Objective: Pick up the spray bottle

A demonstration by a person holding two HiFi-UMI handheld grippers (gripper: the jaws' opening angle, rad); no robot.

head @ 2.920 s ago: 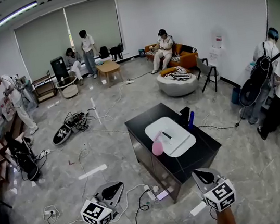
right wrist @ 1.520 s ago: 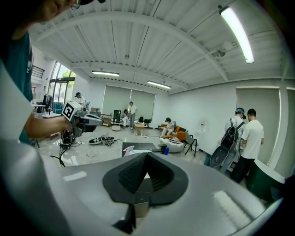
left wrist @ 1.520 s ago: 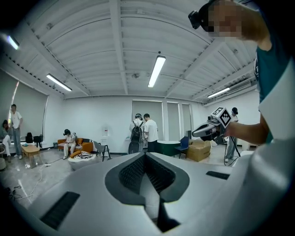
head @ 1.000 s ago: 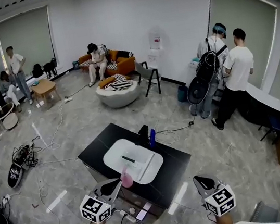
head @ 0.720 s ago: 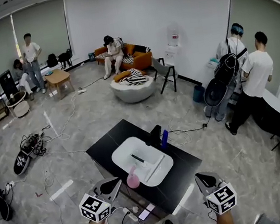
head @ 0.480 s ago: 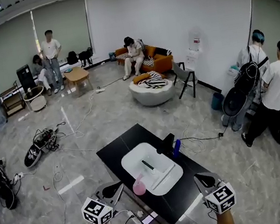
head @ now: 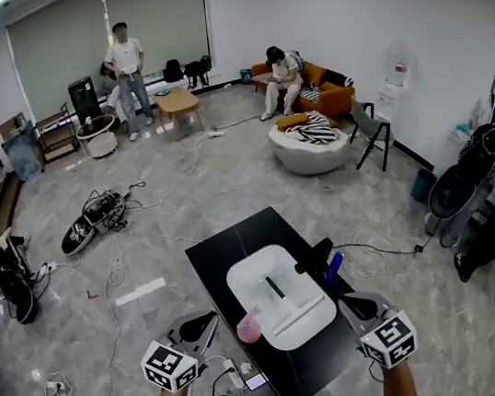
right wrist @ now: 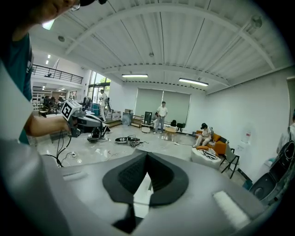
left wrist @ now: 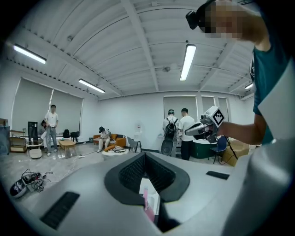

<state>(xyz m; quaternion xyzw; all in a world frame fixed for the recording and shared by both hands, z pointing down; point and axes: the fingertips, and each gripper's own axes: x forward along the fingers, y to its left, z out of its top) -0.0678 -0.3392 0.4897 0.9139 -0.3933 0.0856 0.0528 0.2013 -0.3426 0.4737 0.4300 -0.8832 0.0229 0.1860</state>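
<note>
A pink spray bottle (head: 248, 328) stands at the near left corner of a white tray (head: 296, 325) on a black table (head: 228, 251). In the left gripper view the bottle (left wrist: 146, 208) shows low down, through the gap under the jaws. My left gripper (head: 204, 320) is shut and empty, just left of the bottle and apart from it. My right gripper (head: 346, 301) hovers at the tray's near right corner, its jaws together with nothing in them. A blue bottle (head: 333, 268) and a black object (head: 313, 255) stand by the tray's right side.
Cables and a power strip (head: 243, 375) lie on the floor under the table's near end. More cables and black gear (head: 93, 221) lie at the left. Several people are at the room's edges, with an orange sofa (head: 325, 96) and a round pouf (head: 309, 145) beyond.
The head view has swung, so the room has slid to the right in the frame. The table and tray now lie between the two grippers. Both grippers stay shut at the bottom of the view.
</note>
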